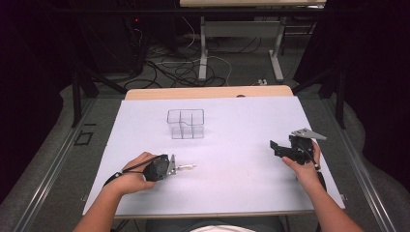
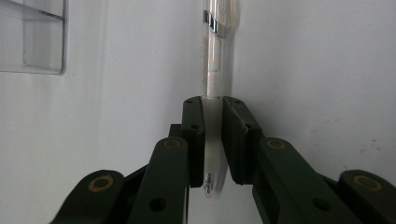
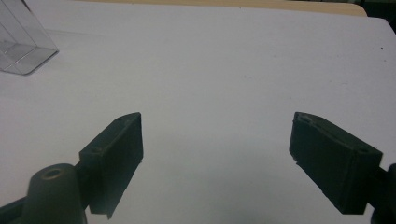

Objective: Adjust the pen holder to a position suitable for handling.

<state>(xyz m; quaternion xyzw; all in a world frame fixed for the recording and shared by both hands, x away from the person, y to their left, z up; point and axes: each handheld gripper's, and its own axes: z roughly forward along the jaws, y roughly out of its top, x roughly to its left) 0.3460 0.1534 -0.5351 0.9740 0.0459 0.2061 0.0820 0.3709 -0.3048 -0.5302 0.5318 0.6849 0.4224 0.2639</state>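
A clear plastic pen with a silver band [image 2: 215, 56] lies low over the white table sheet, its end pinched between the jaws of my left gripper [image 2: 213, 140]. In the high view that left gripper [image 1: 170, 166] sits near the table's front left, with the pen [image 1: 186, 167] sticking out to the right. A clear divided organizer box [image 1: 185, 123] stands mid-table beyond it; one corner of the box [image 2: 32, 37] is at the upper left of the left gripper view. My right gripper [image 1: 280, 147] hovers at the right, jaws wide apart, nothing between them [image 3: 215, 154].
The white sheet [image 1: 241, 140] covers the tabletop, with a wooden edge [image 1: 208, 93] at the back. The organizer's corner [image 3: 21, 46] shows far left in the right gripper view. Cables and another table's legs lie on the floor behind.
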